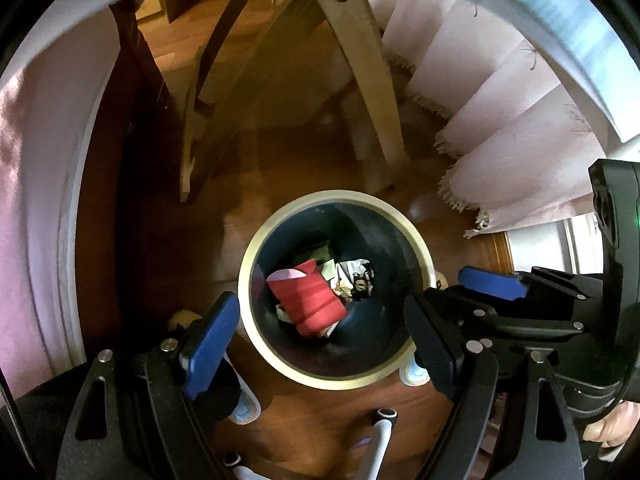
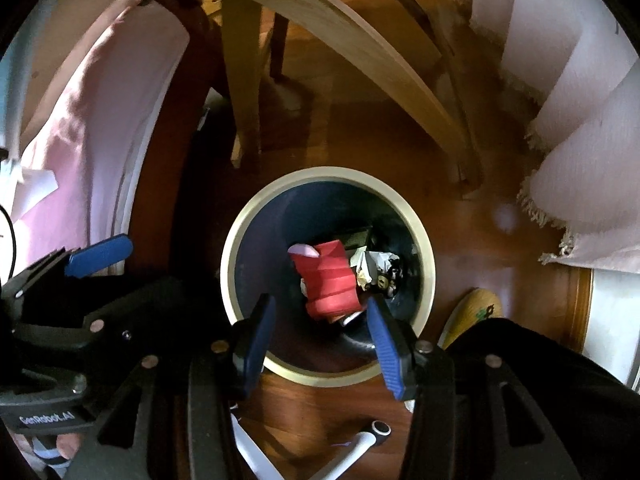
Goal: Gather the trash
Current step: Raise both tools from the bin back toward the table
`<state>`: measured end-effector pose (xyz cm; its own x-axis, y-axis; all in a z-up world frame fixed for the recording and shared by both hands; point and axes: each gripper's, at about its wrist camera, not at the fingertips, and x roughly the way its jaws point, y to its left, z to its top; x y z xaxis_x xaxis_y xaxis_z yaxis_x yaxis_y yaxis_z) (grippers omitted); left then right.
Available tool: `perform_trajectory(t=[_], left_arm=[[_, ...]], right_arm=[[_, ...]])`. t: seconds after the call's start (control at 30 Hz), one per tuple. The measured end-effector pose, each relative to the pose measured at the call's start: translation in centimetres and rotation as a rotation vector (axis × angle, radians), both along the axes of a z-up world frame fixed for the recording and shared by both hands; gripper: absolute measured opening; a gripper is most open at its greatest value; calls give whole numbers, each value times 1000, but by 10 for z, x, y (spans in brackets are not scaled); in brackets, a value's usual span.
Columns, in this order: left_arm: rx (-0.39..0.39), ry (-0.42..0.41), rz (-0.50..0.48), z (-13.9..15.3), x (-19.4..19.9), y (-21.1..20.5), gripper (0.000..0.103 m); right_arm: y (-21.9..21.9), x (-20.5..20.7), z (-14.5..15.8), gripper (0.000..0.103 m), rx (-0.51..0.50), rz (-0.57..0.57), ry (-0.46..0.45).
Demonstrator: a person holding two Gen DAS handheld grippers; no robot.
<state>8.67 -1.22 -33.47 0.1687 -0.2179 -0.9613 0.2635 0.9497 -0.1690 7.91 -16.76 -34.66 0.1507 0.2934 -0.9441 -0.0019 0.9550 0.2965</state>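
A round trash bin [image 1: 256, 248] with a cream rim and dark inside stands on the wooden floor; it also shows in the right wrist view [image 2: 230, 256]. Inside lie a crushed red paper cup [image 1: 310, 302], crumpled white paper [image 1: 352, 274] and dark scraps. The cup [image 2: 330, 284] and paper [image 2: 374, 264] show in the right wrist view too. My left gripper [image 1: 320, 344] is open and empty above the bin's near rim. My right gripper [image 2: 322, 344] is open and empty above the same rim. The right gripper [image 1: 492, 284] shows at the left view's right side.
Curved pale wooden chair legs [image 1: 372, 92] stand beyond the bin. A pink fringed cloth [image 1: 520, 160] hangs at the right, and pink fabric [image 2: 92, 120] at the left. A white stand with small wheels [image 2: 360, 444] sits on the floor just below the bin.
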Motion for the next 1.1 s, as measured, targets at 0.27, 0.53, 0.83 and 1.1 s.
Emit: perform_trajectory(t=[0.27, 0.53, 0.83, 1.1], left_arm=[[-68, -14, -51, 48, -28, 3, 83], [-64, -124, -142, 124, -48, 13, 83], [-138, -359, -159, 247, -25, 17, 94], [-160, -486, -113, 341, 23, 0, 94]], right_arm=[[-17, -16, 45, 48, 85, -52, -52], [-28, -47, 138, 48, 98, -3, -282], [-25, -57, 259, 48, 65, 107, -575], [-41, -26, 343, 48, 13, 103, -749]])
